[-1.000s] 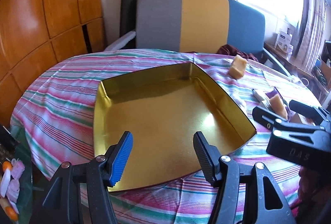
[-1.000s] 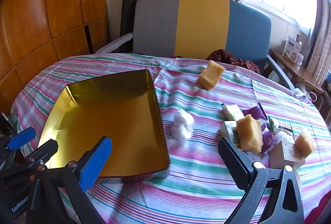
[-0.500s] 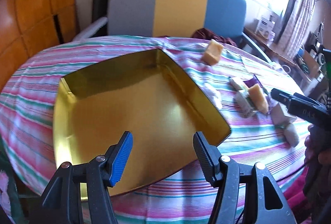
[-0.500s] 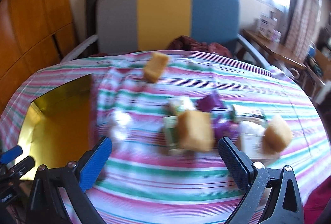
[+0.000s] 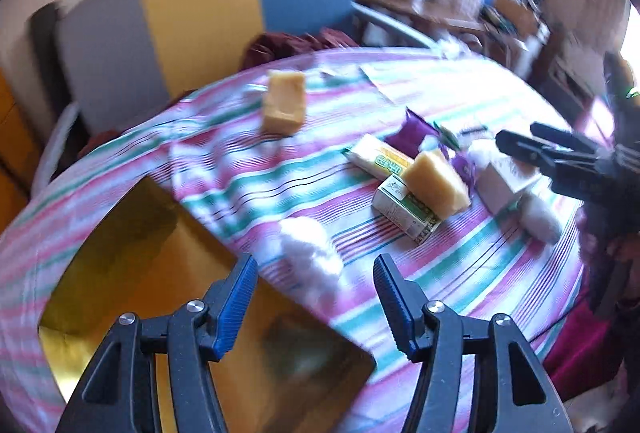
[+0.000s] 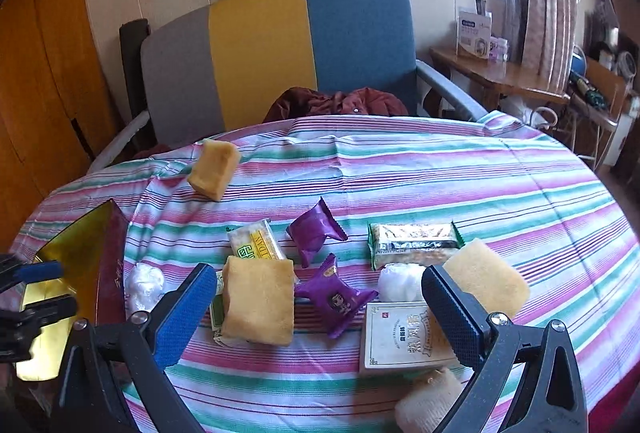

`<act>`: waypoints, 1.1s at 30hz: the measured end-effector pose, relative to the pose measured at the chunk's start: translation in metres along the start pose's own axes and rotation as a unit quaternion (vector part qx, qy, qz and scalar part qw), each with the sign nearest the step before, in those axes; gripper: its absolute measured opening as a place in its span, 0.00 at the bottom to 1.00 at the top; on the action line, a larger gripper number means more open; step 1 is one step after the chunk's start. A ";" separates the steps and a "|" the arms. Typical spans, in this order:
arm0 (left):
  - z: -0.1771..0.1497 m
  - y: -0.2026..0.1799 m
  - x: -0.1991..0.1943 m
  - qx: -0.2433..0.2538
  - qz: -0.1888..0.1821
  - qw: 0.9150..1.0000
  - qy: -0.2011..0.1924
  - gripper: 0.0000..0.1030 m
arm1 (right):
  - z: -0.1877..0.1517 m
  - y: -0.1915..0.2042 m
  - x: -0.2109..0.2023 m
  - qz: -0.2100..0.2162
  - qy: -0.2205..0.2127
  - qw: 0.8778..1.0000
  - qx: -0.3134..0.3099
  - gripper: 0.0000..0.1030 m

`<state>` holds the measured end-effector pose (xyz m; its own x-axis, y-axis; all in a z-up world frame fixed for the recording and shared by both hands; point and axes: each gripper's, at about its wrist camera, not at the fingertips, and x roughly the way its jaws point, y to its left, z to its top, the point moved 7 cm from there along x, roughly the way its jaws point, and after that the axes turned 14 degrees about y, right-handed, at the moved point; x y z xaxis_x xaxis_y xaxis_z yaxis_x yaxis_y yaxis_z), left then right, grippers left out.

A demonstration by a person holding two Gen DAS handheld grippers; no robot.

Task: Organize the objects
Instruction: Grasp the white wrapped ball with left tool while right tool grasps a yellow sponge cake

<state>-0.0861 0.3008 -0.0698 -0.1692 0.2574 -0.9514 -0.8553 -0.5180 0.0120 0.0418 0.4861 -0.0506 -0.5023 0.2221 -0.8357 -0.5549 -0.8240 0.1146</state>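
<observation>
A gold-lined tin tray (image 5: 120,273) lies at the left of the striped table. My left gripper (image 5: 315,265) hovers over the tray's right corner; its jaws are closing with nothing pressed between them, and a white wrapped ball (image 5: 312,253) lies on the cloth just beyond. My right gripper (image 6: 319,273) stands open above a cluster of snacks: a yellow sponge block (image 6: 258,301), two purple packets (image 6: 336,297), a white box (image 6: 400,337) and a second white ball (image 6: 400,281). Another sponge block (image 6: 214,169) sits farther back.
A third sponge block (image 6: 486,281) and a silver-green packet (image 6: 414,243) lie at the right. A grey, yellow and blue chair (image 6: 260,53) with a maroon cloth stands behind the table. A wooden side table (image 6: 500,77) is at the far right.
Both grippers have swung right across the table. The tray has slid to the lower left of each view, and the snack cluster now fills the right wrist view.
</observation>
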 end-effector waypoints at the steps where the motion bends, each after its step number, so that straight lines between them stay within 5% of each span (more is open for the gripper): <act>1: 0.007 -0.001 0.009 0.010 0.000 1.000 0.013 0.58 | 0.000 -0.001 0.002 0.003 0.003 1.000 0.000 1.00; 7: 0.023 -0.005 0.059 0.060 0.020 0.994 0.087 0.53 | 0.004 -0.011 -0.005 0.024 -0.007 0.999 0.022 1.00; 12: 0.020 -0.008 0.088 0.091 0.054 0.985 0.138 0.35 | 0.009 -0.025 -0.012 0.054 -0.020 0.996 0.063 1.00; 17: 0.020 -0.018 0.076 0.095 0.060 0.989 0.098 0.33 | 0.011 -0.022 -0.013 0.073 -0.022 0.995 0.060 1.00; 24: -0.006 -0.007 0.016 0.008 0.010 1.000 0.003 0.33 | 0.001 0.019 0.002 0.111 0.017 0.994 -0.014 0.98; 33: -0.047 0.006 -0.022 -0.074 -0.010 0.995 -0.059 0.33 | -0.008 0.039 0.059 0.112 0.108 0.987 -0.035 0.89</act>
<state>-0.0647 0.2534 -0.0633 -0.2164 0.3582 -0.9082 -0.7794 -0.6237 -0.0603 -0.0038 0.4626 -0.0997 -0.4495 -0.0805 -0.8896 -0.3955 -0.8750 0.2790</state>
